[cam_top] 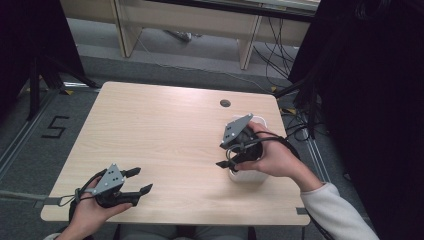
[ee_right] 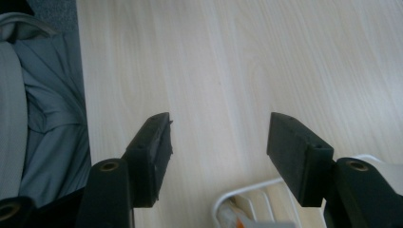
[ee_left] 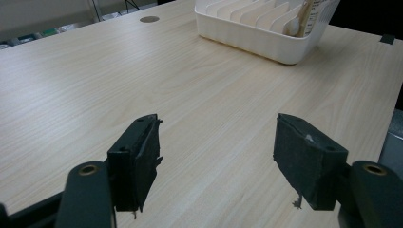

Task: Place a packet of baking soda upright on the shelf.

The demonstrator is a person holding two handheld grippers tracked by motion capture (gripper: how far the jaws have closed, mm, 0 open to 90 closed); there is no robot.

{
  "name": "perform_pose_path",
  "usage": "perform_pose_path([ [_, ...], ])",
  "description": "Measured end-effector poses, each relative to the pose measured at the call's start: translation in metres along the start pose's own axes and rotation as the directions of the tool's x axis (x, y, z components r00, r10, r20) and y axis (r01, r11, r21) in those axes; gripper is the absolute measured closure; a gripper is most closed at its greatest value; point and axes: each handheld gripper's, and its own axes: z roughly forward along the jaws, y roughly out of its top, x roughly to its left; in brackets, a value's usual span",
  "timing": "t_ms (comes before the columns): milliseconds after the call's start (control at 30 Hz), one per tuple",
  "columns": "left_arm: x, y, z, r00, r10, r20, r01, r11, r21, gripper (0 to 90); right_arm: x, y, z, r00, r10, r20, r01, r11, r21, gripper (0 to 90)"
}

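A white slotted bin point(cam_top: 248, 176) stands on the right half of the table, mostly under the person's right hand. My right gripper point(cam_top: 221, 155) hovers over its near-left edge, open, with nothing between its jaws. In the right gripper view the open gripper point(ee_right: 221, 122) looks down on bare wood, with the bin's rim point(ee_right: 240, 193) just below it. My left gripper point(cam_top: 142, 180) rests open near the front-left of the table. In the left gripper view this gripper point(ee_left: 218, 127) is empty and faces the bin point(ee_left: 259, 38), which holds a few upright packets point(ee_left: 304, 19) between its dividers.
The light wooden table point(cam_top: 160, 130) has a round cable hole point(cam_top: 225, 103) near its far edge. The person's grey trousers point(ee_right: 38, 114) show past the table's front edge. Black curtains and cables point(cam_top: 300, 125) stand off the right side; a floor mark "5" point(cam_top: 54, 127) lies left.
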Motion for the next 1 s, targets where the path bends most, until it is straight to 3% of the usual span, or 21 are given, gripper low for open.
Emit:
perform_pose_path([
  [67, 0.0, 0.0, 0.0, 1.0, -0.002, 0.003, 0.002, 1.0, -0.003, 32.1, 0.004, 0.0, 0.003, 0.9999, 0.016, -0.004, -0.016, 1.0, 0.0, 42.5],
  [100, 0.0, 0.0, 0.0, 1.0, -0.004, 0.004, 0.004, 1.0, -0.003, 32.1, 0.006, 0.001, 0.008, 0.9999, -0.007, -0.012, 0.007, 1.0, 0.0, 43.4],
  [167, 0.0, 0.0, 0.0, 1.0, -0.004, 0.004, 0.004, 1.0, -0.003, 32.0, 0.015, 0.001, 0.015, 1.0, -0.005, -0.007, 0.005, 1.0, 0.003, 44.8],
  [200, 0.0, 0.0, 0.0, 1.0, -0.003, 0.005, 0.003, 1.0, -0.004, 32.0, 0.019, 0.0, 0.024, 0.9988, -0.025, -0.043, 0.024, 1.0, -0.01, 45.5],
  [300, 0.001, 0.0, -0.001, 1.0, 0.008, 0.004, -0.008, 1.0, -0.003, 31.9, 0.025, 0.0, 0.031, 0.9989, -0.031, -0.034, 0.03, 0.999, -0.028, 46.1],
  [367, 0.001, 0.0, -0.001, 1.0, 0.006, 0.002, -0.006, 1.0, -0.001, 31.7, 0.032, -0.002, 0.041, 0.997, -0.033, -0.07, 0.028, 0.997, -0.069, 46.2],
  [433, 0.001, 0.0, -0.001, 1.0, 0.006, -0.001, -0.006, 1.0, -0.003, 31.5, 0.038, -0.005, 0.05, 0.9952, -0.019, -0.096, 0.009, 0.994, -0.105, 46.6],
  [567, 0.001, 0.0, -0.002, 1.0, 0.0, -0.005, 0.0, 1.0, -0.005, 30.8, 0.047, -0.011, 0.066, 0.9919, -0.003, -0.127, -0.013, 0.993, -0.118, 46.4],
  [600, 0.001, 0.0, -0.002, 1.0, -0.001, -0.007, 0.001, 1.0, -0.008, 30.8, 0.052, -0.018, 0.08, 0.9886, 0.024, -0.149, -0.043, 0.991, -0.127, 45.9],
  [633, 0.001, 0.0, -0.002, 1.0, 0.005, -0.005, -0.005, 0.9999, -0.016, 30.8, 0.052, -0.018, 0.08, 0.9886, 0.024, -0.149, -0.043, 0.991, -0.127, 45.9],
  [733, 0.0, -0.001, -0.001, 0.9999, -0.009, -0.007, 0.009, 0.9997, -0.023, 30.7, 0.062, -0.03, 0.103, 0.9832, 0.069, -0.169, -0.091, 0.988, -0.128, 47.2],
  [767, 0.0, -0.001, -0.002, 1.0, 0.001, -0.002, -0.001, 1.0, -0.008, 30.7, 0.068, -0.038, 0.118, 0.9774, 0.089, -0.192, -0.103, 0.992, -0.068, 47.4],
  [800, 0.0, -0.001, -0.002, 1.0, 0.001, -0.002, -0.001, 1.0, -0.008, 30.7, 0.068, -0.038, 0.118, 0.9774, 0.089, -0.192, -0.103, 0.992, -0.068, 47.4],
  [833, 0.0, -0.001, -0.002, 1.0, 0.007, 0.002, -0.007, 1.0, -0.004, 30.7, 0.072, -0.04, 0.121, 0.9768, 0.098, -0.19, -0.106, 0.994, -0.03, 47.8],
  [933, 0.0, -0.001, -0.002, 1.0, -0.005, 0.006, 0.005, 1.0, -0.008, 31.0, 0.074, -0.044, 0.124, 0.9749, 0.108, -0.195, -0.116, 0.993, -0.028, 47.2],
  [1000, 0.001, -0.002, -0.002, 1.0, -0.008, 0.004, 0.008, 1.0, -0.003, 31.1, 0.073, -0.043, 0.123, 0.9794, 0.101, -0.175, -0.108, 0.994, -0.029, 47.2],
])
